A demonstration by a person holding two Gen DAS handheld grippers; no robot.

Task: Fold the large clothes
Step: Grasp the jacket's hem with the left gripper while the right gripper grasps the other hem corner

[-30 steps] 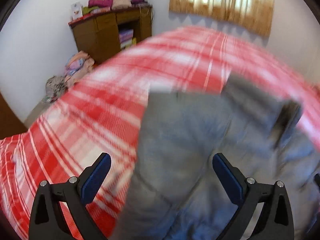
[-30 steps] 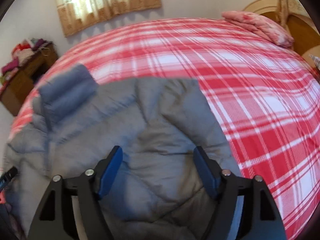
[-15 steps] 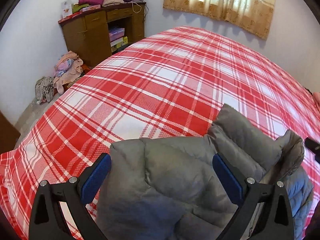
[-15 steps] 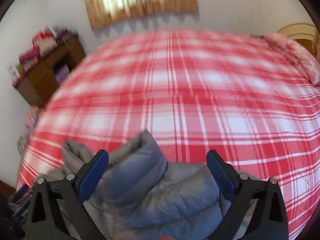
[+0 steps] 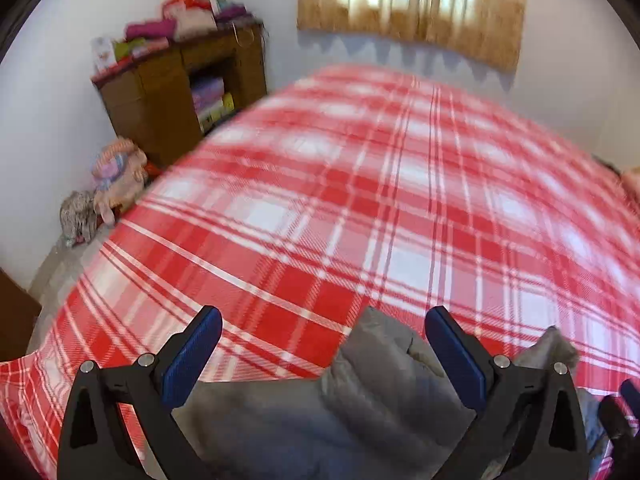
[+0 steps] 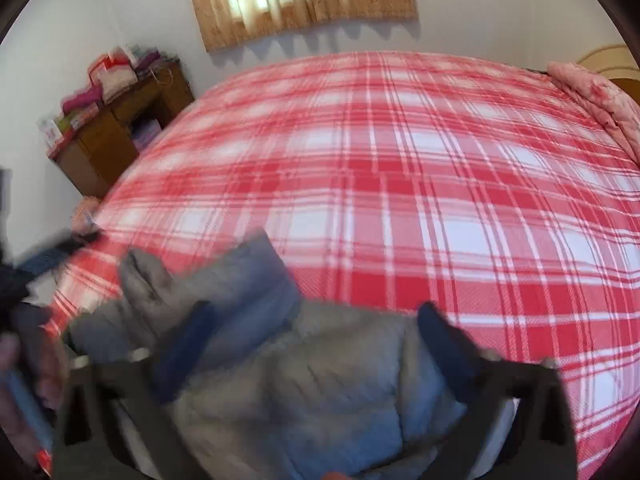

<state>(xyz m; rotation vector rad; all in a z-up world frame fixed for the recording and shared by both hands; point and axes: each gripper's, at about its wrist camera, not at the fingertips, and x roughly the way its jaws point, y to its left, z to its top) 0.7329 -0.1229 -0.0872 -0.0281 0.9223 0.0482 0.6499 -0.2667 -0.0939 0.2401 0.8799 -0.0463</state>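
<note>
A grey puffer jacket lies bunched at the near edge of a bed with a red and white plaid cover. My left gripper is open and empty, above the jacket's near part. In the right wrist view the jacket fills the bottom, with its collar raised at the left. My right gripper is open and empty over it, blurred by motion. The left gripper shows blurred at the left edge of that view.
A brown wooden cabinet with stacked clothes stands left of the bed, with clothes piled on the floor beside it. A curtained window is on the far wall. A pink quilt lies at the bed's far right.
Both grippers have pulled back and tilted up from the jacket. The jacket now sits lower in both views, and more of the plaid bed shows. Both stay open.
</note>
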